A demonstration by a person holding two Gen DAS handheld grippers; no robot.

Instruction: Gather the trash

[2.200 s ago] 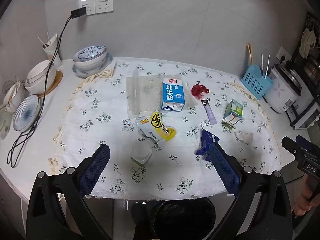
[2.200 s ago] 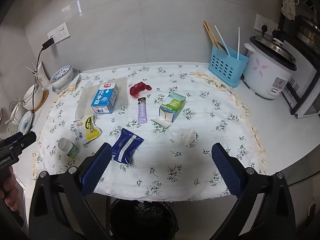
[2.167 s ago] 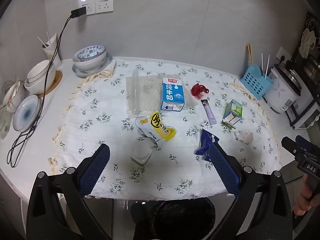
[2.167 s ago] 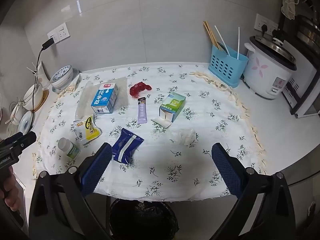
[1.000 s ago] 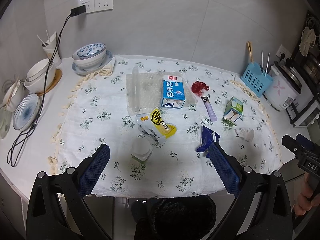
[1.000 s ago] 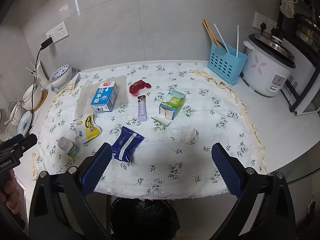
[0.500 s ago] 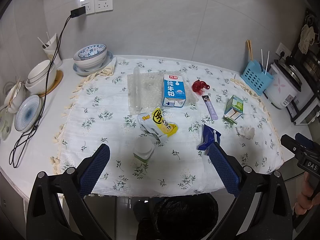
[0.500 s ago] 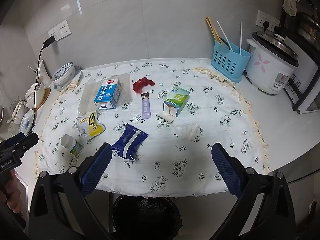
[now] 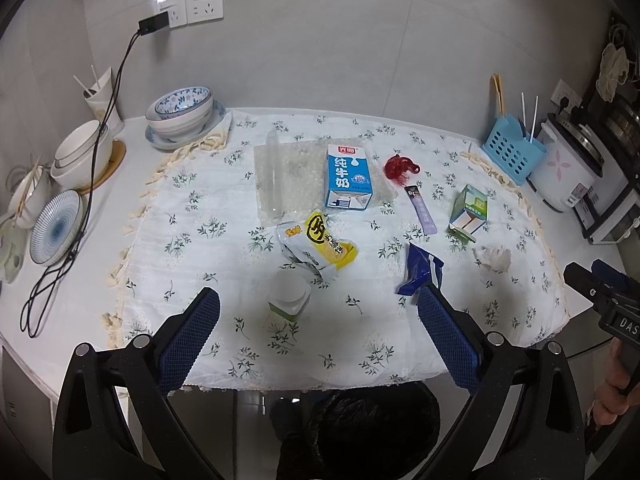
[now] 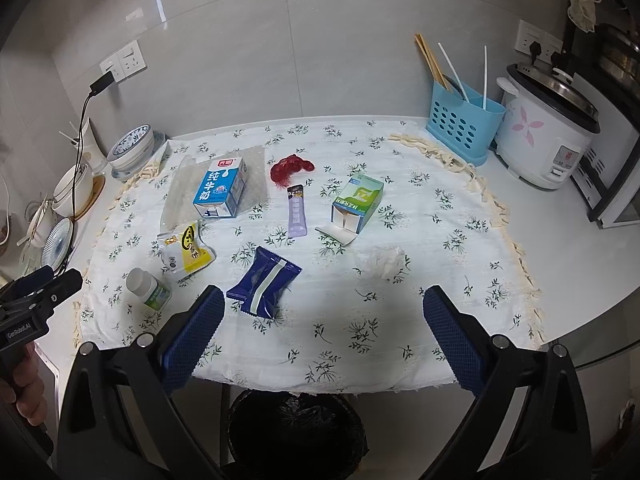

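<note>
Trash lies scattered on a floral tablecloth [image 9: 208, 208]: a blue milk carton [image 9: 347, 178] [image 10: 220, 188], a yellow snack bag [image 9: 320, 246] [image 10: 186, 250], a white pill bottle [image 9: 289, 295] [image 10: 149, 289], a dark blue wrapper [image 9: 420, 270] [image 10: 264, 280], a red net [image 10: 291, 167], a purple sachet [image 10: 297, 211], a green box [image 10: 358, 202] and a crumpled tissue [image 10: 384, 262]. A bin with a black liner [image 10: 296, 432] stands under the table's front edge. My left gripper [image 9: 318, 322] hangs open near the pill bottle. My right gripper [image 10: 324, 326] is open above the front edge, holding nothing.
Bowls and plates [image 9: 180, 114] are stacked at the left, with a black cable [image 9: 100, 120] running from a wall socket. A blue utensil basket [image 10: 462, 124] and a rice cooker [image 10: 548, 136] stand at the right. A clear plastic sheet [image 9: 288, 168] lies under the milk carton.
Both grippers have drifted slightly, shifting the views a little; the table sits a bit lower and closer. No object has moved, and both grippers stay open.
</note>
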